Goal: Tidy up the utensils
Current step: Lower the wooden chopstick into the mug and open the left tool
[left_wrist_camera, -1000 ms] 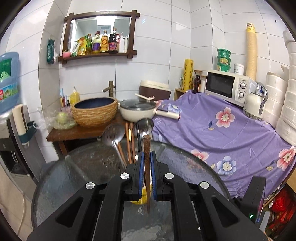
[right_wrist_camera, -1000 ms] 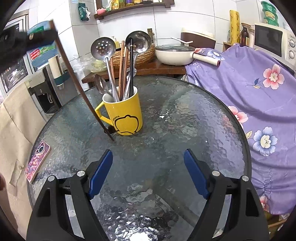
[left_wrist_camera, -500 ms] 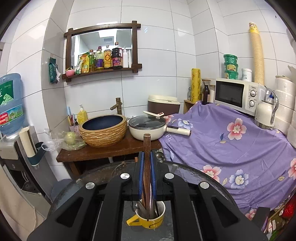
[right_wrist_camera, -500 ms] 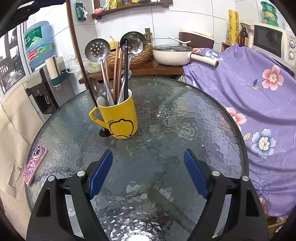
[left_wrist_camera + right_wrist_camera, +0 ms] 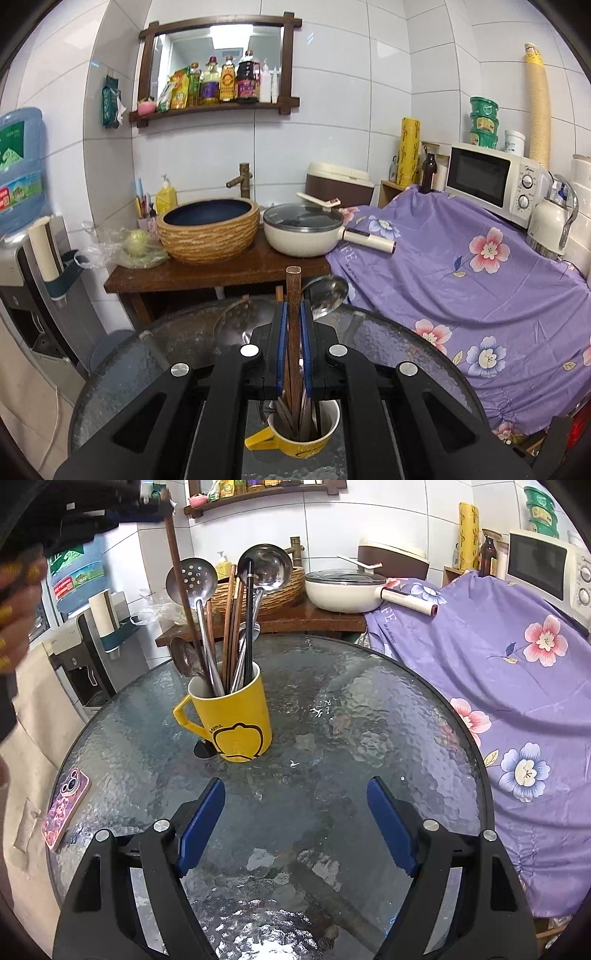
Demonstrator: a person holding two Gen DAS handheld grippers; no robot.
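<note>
**Chopstick over the mug**

Centrally, in the left wrist view, the left gripper (image 5: 294,317) is clamping a brown wooden chopstick (image 5: 293,291) between its blue pads (image 5: 281,339). The stick is standing upright, its lower end reaching down into the yellow mug (image 5: 306,439) at the bottom centre of the frame. A steel ladle (image 5: 328,295) is leaning just right of the pads.

In the right wrist view, the right gripper (image 5: 295,823) is hovering over the glass table (image 5: 369,709), blue fingers spread wide apart and holding nothing. The mug (image 5: 236,723) is standing at centre left, packed with a slotted spoon (image 5: 191,581), the ladle (image 5: 264,566) and more chopsticks. The held chopstick (image 5: 177,576) is slanting down from the upper left into the mug. A pink phone (image 5: 64,806) is lying at the table's left edge. Purple floral cloth (image 5: 517,664) is filling the right side.
</note>
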